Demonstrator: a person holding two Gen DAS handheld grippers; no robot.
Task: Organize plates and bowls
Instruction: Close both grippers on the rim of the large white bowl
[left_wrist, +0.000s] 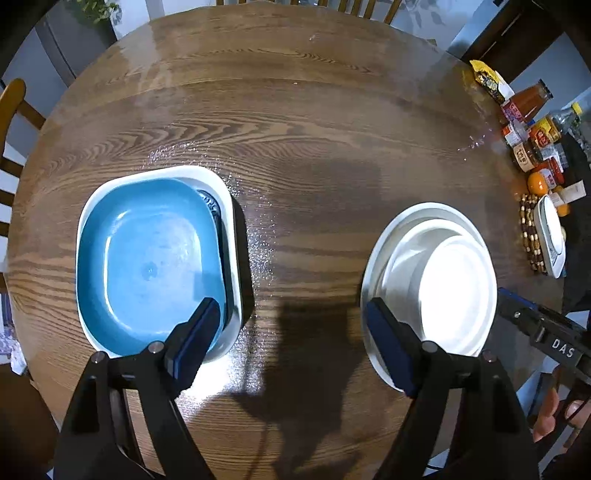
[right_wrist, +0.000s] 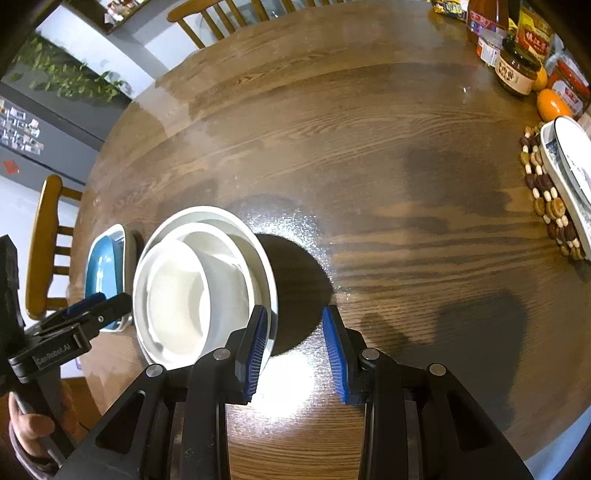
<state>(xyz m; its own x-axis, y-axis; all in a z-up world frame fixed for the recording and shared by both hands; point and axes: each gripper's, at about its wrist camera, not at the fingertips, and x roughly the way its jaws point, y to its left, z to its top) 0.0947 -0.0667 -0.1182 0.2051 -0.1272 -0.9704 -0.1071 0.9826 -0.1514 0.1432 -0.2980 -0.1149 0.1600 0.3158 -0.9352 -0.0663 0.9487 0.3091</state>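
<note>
On the round wooden table (left_wrist: 295, 129) a blue square plate (left_wrist: 147, 258) lies inside a white square dish (left_wrist: 229, 206) at the left. A stack of white round bowls (left_wrist: 432, 284) stands at the right. My left gripper (left_wrist: 291, 321) hangs open over the bare wood between the two stacks, holding nothing. In the right wrist view the white bowls (right_wrist: 192, 288) are nested inside one another. My right gripper (right_wrist: 295, 332) stands at their right side with its jaws narrowed and apart. Its left pad is over the outer bowl's rim, and only wood and shadow show in the gap.
Jars, bottles (right_wrist: 517, 66) and an orange (right_wrist: 552, 103) crowd the table's far right edge. A beaded trivet (right_wrist: 546, 199) there carries a white dish with a blue pattern (right_wrist: 569, 166). Wooden chairs (right_wrist: 48, 243) ring the table. A hand (right_wrist: 29, 424) holds the left gripper's handle.
</note>
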